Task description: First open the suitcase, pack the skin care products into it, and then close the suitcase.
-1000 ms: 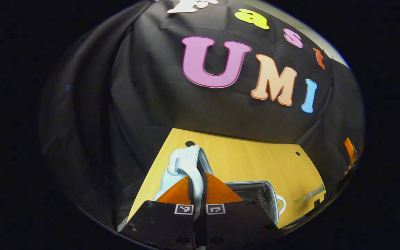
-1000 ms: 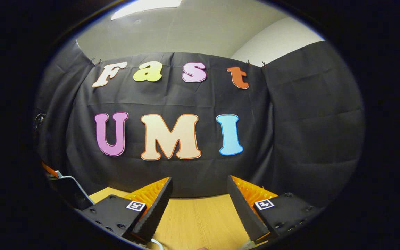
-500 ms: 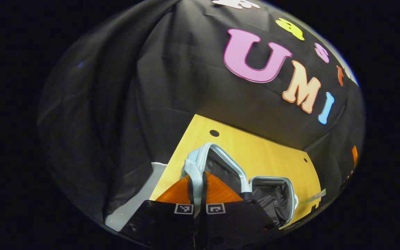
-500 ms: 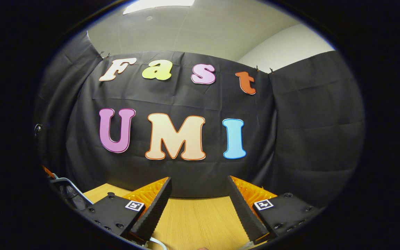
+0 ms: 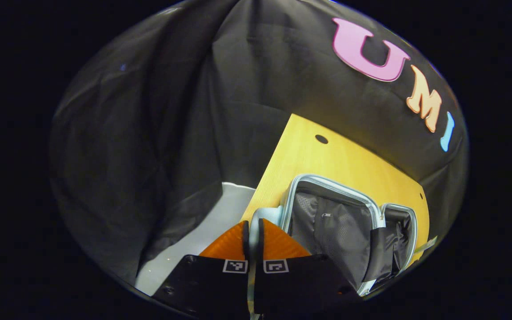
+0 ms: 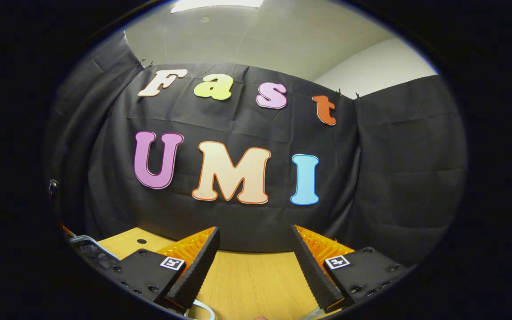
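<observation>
On the table (image 5: 327,160) lies the suitcase (image 5: 327,222), and it is open. Both halves lie side by side with their dark grey insides facing up. The two halves together make one long shape, and in the left gripper view that shape runs from the gripper off to the right. The half nearer the gripper shows a mesh lining. The farther half looks smaller, and its lining is crumpled. A pale blue rim (image 5: 309,181) goes round each half.

At the near end of the suitcase is the left gripper (image 5: 253,233). Its two orange fingers (image 5: 229,244) are almost together, and they squeeze a pale blue part of the suitcase edge between them. That part sits at the table's left edge, and pale floor (image 5: 194,240) shows beside it.

Away from the suitcase, over bare table (image 6: 247,280), is the right gripper (image 6: 255,262). Its fingers (image 6: 194,271) are wide apart and hold nothing. In the right gripper view, a bit of the suitcase rim (image 6: 88,242) peeks in at the far left, past the left finger. A thin pale loop (image 6: 202,309) shows low down near that finger, but I cannot tell what it is.
</observation>
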`<state>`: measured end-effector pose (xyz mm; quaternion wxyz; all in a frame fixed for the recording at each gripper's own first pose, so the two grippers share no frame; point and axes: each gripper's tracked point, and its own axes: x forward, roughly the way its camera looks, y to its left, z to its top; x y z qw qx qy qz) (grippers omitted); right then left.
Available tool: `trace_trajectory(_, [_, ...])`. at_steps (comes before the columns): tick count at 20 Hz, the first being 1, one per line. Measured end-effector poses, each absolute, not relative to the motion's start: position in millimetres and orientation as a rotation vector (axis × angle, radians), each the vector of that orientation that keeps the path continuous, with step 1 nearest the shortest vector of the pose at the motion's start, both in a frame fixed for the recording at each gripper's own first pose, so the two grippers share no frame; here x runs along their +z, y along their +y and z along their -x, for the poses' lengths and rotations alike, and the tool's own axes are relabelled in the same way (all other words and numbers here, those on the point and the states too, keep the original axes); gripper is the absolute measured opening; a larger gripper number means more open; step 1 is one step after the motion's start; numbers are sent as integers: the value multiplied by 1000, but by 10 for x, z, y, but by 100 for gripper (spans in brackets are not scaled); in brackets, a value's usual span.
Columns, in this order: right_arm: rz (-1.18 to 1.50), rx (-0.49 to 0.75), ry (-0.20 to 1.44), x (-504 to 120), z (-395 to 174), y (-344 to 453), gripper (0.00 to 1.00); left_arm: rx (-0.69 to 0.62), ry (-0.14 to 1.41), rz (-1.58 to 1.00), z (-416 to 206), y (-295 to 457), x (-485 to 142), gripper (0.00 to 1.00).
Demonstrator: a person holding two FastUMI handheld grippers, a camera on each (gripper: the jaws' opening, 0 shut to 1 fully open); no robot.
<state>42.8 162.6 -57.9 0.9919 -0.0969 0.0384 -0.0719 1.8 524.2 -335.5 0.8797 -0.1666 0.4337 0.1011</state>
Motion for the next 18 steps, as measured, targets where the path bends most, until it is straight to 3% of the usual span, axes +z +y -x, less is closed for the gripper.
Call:
trace_trajectory(3, [200, -142, 82, -583, -428, 1603, 100, 251, 911, 309, 29, 5321, -3525, 0])
trace_trajectory(5, [199, -140, 83, -577, -423, 1575, 98, 311, 874, 245, 36, 5434, -3550, 7])
trace_trajectory(9, [184, -127, 69, -537, -435, 1455, 100, 461, 713, 160, -8, 5613, -3136, 98])
trace_trajectory(13, [152, -98, 69, -548, -449, 1230, 100, 589, 501, 23, 25, 5515, -2222, 94])
trace_trajectory(18, [108, -57, 88, -591, -472, 872, 98, 548, 288, -21, 19, 4681, -1091, 95])
